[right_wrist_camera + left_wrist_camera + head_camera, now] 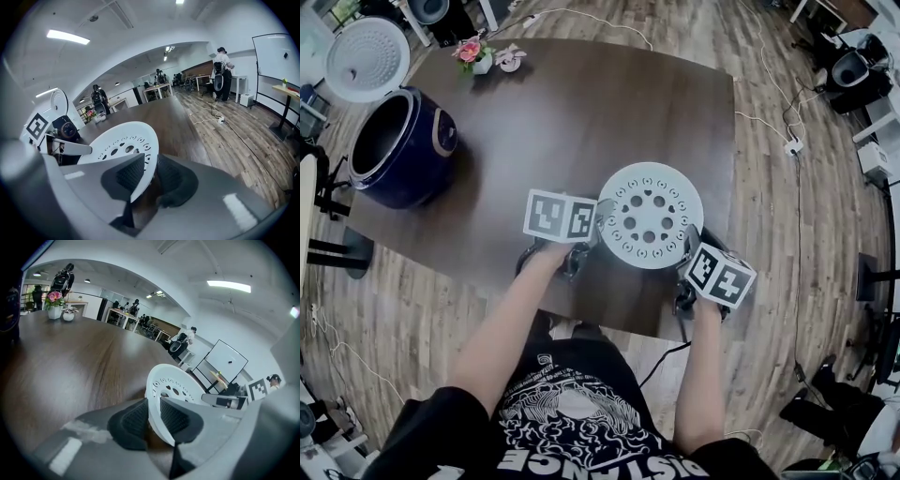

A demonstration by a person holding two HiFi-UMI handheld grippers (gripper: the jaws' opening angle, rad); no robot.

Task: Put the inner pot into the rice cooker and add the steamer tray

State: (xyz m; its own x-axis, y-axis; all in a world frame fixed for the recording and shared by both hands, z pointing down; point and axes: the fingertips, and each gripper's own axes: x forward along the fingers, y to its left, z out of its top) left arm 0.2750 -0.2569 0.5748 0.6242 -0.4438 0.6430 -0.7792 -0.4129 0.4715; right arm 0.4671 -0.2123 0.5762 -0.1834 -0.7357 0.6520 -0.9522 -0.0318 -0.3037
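1. Steamer tray (649, 216): a round white disc with rings of holes, over the dark wooden table (581, 112) near its front edge, in front of the person.
2. Whether the tray lies flat on the wood or is held just clear of it cannot be told.
3. The left gripper (596, 232) is clamped on the tray's left rim. In the left gripper view its black ribbed pads (130, 420) press the thin white edge from both sides, and the tray (174, 386) extends beyond them.
4. The right gripper (690, 255) is clamped on the tray's right rim, opposite the left one. In the right gripper view its pads (129, 176) grip the edge, with the tray (119, 140) reaching away to the left.
5. Each gripper's marker cube sits just behind its jaws, and a bare forearm leads back from each to the person's black printed shirt (567, 412).
6. The rice cooker (398, 145), dark blue, stands at the table's left end, well apart from the tray.
7. Its lid (367, 58) is swung open, showing a white inner face, and the cooker's inside looks dark.
8. A small pot of pink flowers (473, 52) stands at the far edge of the table, with a little pale ornament (510, 59) just beside it.
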